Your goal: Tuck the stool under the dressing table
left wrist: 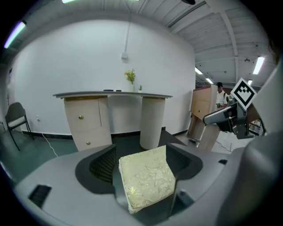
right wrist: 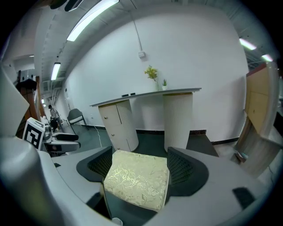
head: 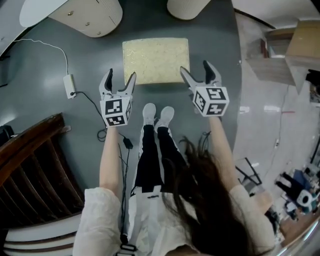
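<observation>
Seen from above, a person stands on a dark grey floor (head: 215, 45) with both arms stretched forward, a two-jaw claw in each hand. The stool (head: 156, 60), a square seat covered in pale yellow-green patterned fabric, stands on the floor just beyond the person's white shoes (head: 158, 114). It is out in the open, not under the dressing table (left wrist: 112, 94), which stands farther off against a white wall. That table has a thin curved top, a cream drawer cabinet (head: 90, 17) on the left and a round ribbed column (head: 186, 7) on the right, with the stool in line with the gap between them. The left claw (head: 121, 75) hovers at the stool's near left corner with its jaws spread wide and nothing clamped between them. The right claw (head: 195, 67) hovers at the near right corner, also wide open and holding nothing. Each claw's own camera shows the seat through the gap between its jaws; whether either touches the stool cannot be told. A small plant (left wrist: 130, 76) stands on the tabletop. A white cable with an adapter (head: 69, 85) lies on the floor to the left.
</observation>
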The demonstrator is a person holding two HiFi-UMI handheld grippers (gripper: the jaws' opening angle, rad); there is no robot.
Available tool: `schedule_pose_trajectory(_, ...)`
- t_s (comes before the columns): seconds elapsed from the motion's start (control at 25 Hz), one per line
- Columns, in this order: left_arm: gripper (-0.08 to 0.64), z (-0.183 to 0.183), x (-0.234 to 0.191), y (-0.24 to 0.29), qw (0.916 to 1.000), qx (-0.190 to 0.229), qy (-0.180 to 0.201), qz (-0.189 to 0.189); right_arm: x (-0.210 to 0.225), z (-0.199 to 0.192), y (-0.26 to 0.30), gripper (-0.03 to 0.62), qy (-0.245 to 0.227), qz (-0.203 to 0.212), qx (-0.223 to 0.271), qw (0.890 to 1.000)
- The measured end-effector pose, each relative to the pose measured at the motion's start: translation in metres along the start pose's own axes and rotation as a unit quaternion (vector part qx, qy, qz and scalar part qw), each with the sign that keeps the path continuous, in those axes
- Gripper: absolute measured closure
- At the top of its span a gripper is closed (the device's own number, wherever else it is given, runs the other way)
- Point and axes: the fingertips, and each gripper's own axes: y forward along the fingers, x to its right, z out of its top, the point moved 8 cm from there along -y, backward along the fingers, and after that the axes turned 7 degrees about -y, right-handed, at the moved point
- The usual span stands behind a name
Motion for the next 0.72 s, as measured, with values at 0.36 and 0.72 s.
schedule_pose_trajectory(0.36, 0.223, -0.094, -0.018, 0.036, 0.9976, -0.048, -0.050, 0.000, -0.003, -0.098, 0.044, 0.206, -0.020, -0.003, -0.069, 0.997)
schedule_pose_trajectory(0.72, 0.222, -0.192, -0.040, 0.056, 0.9909, -0.133, -0.014, -0.016, 0.002, -0.201, 0.071, 0.206, -0.029, -0.034, -0.129, 0.991)
